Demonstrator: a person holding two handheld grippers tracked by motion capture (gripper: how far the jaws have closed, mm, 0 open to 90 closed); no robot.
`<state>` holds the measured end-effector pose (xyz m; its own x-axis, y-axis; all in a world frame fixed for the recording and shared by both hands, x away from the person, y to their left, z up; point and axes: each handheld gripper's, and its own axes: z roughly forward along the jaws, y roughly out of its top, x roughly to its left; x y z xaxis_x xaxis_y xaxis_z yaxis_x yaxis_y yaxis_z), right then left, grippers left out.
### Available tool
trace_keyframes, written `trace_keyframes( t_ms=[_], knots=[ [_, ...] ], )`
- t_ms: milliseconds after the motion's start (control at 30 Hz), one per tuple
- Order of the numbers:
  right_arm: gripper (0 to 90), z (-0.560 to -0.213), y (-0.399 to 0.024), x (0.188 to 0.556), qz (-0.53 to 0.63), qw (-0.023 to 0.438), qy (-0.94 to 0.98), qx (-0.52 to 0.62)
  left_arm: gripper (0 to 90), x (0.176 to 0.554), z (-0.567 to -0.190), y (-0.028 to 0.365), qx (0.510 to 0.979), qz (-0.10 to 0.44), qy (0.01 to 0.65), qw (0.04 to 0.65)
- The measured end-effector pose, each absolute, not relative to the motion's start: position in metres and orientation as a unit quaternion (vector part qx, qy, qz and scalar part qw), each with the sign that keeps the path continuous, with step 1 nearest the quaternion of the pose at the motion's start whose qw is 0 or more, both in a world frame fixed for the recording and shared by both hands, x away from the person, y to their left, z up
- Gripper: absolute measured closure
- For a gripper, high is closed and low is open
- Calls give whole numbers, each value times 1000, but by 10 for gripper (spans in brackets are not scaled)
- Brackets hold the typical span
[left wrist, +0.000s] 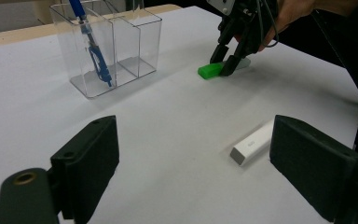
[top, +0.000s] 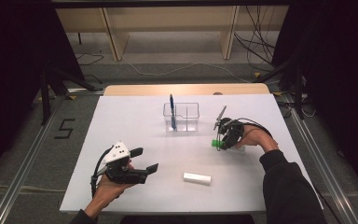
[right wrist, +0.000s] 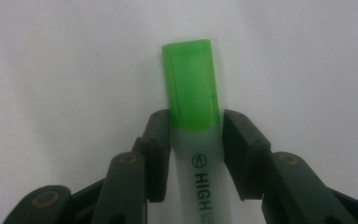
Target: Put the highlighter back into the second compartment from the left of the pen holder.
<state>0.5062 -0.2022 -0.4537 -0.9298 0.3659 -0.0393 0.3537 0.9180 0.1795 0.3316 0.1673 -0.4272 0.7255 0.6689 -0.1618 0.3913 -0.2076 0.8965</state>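
Grasp stage of a pick-up. The right gripper point(top: 223, 135) is set down over a highlighter point(right wrist: 196, 140) with a green cap point(top: 216, 143), which lies flat on the white table point(top: 135, 135) at about four o'clock from the clear organiser point(top: 182, 116). In the right gripper view the jaws are seen narrowed onto the barrel just behind the cap, both pads apparently touching its sides (whether firm pressure is applied cannot be judged). The next move is judged to call for a secure squeeze, then a straight lift before any carry toward the organiser, where a blue pen point(top: 172, 111) is already stood in the nine-o'clock compartment. The left gripper point(top: 145, 160) is held idle with jaws wide, nothing between them; a white eraser point(top: 197, 178) lies at its three o'clock. Open tabletop is left between highlighter and organiser; the table's edge at three o'clock lies near the right hand
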Motion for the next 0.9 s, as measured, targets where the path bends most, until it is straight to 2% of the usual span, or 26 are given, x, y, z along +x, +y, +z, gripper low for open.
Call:
trace_keyframes(
  t_ms=[667,900],
  knots=[
    [674,-453,-200,502,77,44,980,179,152,333,-428,168,763,122,351,529],
    [674,-441,-206,500,112,64,973,189,152,333,-428,168,763,124,351,529]
  ],
)
